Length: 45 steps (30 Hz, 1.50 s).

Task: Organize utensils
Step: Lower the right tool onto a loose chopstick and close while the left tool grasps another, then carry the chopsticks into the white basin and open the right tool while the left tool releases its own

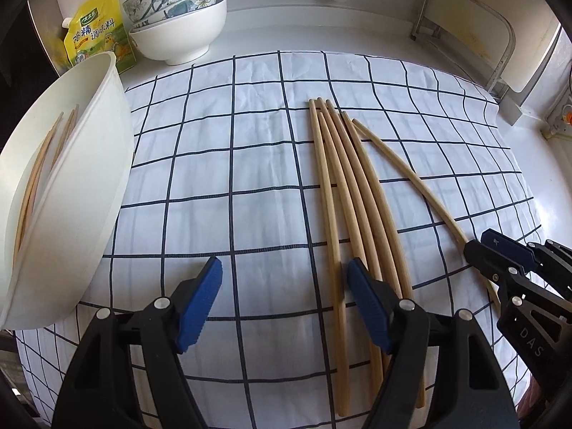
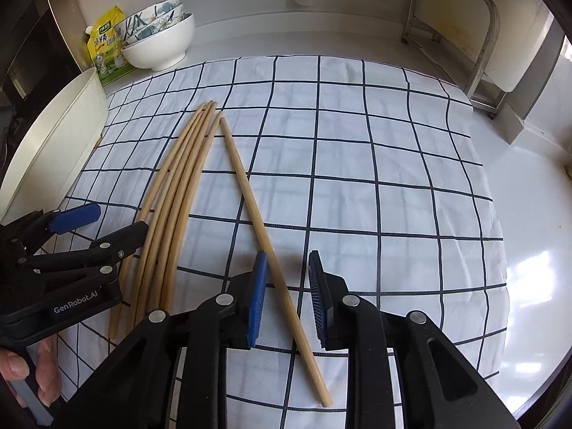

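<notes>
Left wrist view
Left gripper (image 1: 284, 300): jaws spread wide, nothing between the pads, hovering over the checked cloth (image 1: 228, 186).
White tub (image 1: 71, 193): at 9 o'clock, tilted, holding a few chopsticks (image 1: 39, 164).
Loose chopsticks (image 1: 343, 186): bundle of five on the cloth at centre-right, passing beside the right-hand pad.
Stacked bowls (image 1: 178, 18): at 11 o'clock, floral ones nested in a plain white one; contents not visible.
Seasoning pouch (image 1: 96, 28): yellow, behind the tub.

Right wrist view
Right gripper (image 2: 287, 300): jaws slightly apart, straddling a single chopstick (image 2: 264, 246); pads not clearly pressing it.
Chopstick bundle (image 2: 178, 186): at 9 o'clock, just beside the single one.
</notes>
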### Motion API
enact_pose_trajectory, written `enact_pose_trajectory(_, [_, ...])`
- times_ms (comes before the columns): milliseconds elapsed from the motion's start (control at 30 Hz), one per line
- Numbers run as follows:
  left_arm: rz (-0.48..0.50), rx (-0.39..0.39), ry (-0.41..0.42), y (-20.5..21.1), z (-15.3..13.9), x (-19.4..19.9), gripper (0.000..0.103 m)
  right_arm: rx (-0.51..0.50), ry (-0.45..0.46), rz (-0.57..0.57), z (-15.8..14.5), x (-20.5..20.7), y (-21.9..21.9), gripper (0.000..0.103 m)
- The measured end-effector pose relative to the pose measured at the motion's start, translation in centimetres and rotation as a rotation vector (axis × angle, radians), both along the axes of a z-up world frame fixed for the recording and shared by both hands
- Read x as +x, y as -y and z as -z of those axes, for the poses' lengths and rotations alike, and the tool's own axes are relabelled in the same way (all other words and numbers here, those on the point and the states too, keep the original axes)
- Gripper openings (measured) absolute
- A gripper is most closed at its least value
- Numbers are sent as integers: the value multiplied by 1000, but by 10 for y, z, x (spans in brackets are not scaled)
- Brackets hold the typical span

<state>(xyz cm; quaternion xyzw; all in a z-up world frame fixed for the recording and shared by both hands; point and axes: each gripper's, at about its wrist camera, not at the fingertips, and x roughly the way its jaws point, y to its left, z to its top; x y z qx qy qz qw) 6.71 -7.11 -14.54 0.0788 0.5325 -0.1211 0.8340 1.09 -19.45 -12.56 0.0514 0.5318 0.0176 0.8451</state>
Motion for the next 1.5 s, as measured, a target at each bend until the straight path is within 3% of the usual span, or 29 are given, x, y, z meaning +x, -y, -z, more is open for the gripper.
enact_pose_trajectory(167, [16,-5,10,5,-2,2,53,-45,19,-52,2,4,-13,23])
enact_pose_trajectory(233, [26,-10,12,8,-3,3,38,-47,25,-69,2,6,-17,21])
enact_pose_trajectory(300, [38,-17,15,9,-4,3,25,-43,26,-86,2,8,-19,10])
enact_pose_trajectory(367, [43,-27,13,9,-3,3,17,-33,24,-92,2,9,-19,7])
enact_pose_trajectory(400, [45,-35,7,8,-4,4,7,-14,22,-90,1,9,-18,7])
enact_pose_trajectory(633, [53,-68,-32,0,-7,2,7,91,5,-35,-2,8,-8,6])
enact_pose_trajectory(1100, [83,-108,68,-23,-65,-3,7,124,87,-27,-58,9,-19,6])
enact_pose_trajectory(1500, [-30,-173,166,-106,-122,20,7,170,165,-160,-106,56,-99,6])
